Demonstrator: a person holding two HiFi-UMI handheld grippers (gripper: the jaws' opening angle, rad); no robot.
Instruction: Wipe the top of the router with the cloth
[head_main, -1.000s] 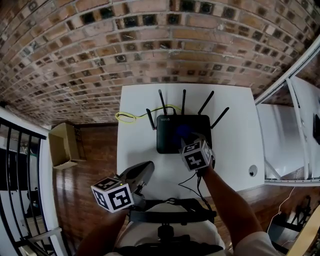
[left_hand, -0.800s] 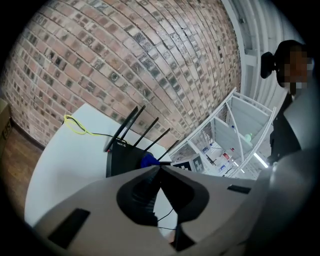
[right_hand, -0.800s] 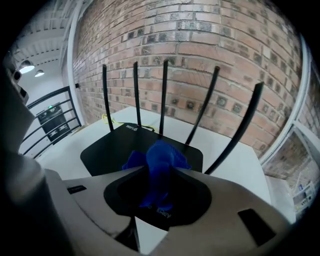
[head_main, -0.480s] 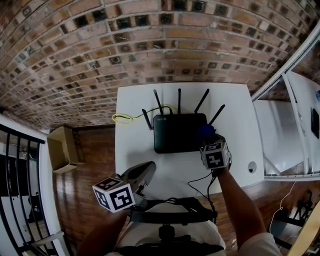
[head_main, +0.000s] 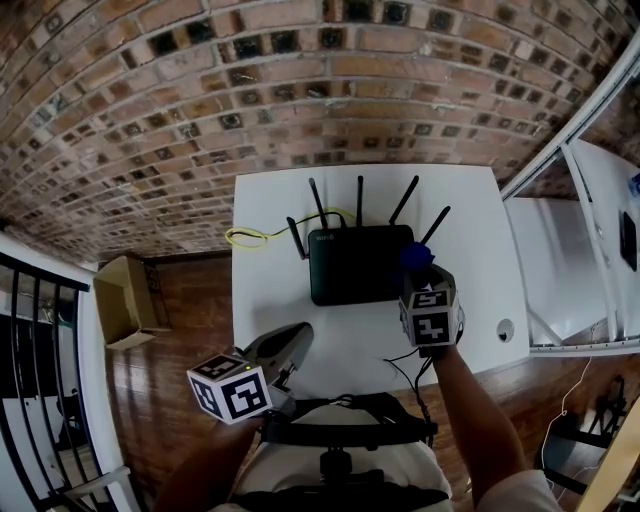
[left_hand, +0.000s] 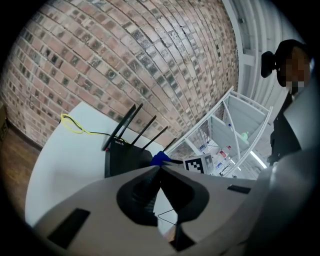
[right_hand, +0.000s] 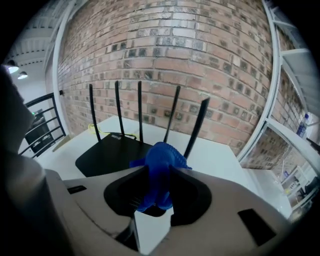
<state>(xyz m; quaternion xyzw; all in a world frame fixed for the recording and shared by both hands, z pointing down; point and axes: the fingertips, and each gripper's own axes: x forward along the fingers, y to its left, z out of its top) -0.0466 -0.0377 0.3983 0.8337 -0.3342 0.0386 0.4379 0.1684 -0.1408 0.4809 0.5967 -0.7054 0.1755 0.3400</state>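
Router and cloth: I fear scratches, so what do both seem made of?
Router: likely moulded plastic, black and matt with a faint sheen; its shell is smooth and even. Cloth: soft blue fabric, possibly microfibre; it bunches in crumpled folds with a fine ribbed texture.

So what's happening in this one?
A person is working on a black router that sits on a white table against a brick wall. The right gripper is shut on a bunched blue cloth and holds it at the router's right edge, beside the antennas. The left gripper has its jaws together on nothing and hangs back near the table's near edge, clear of the router.
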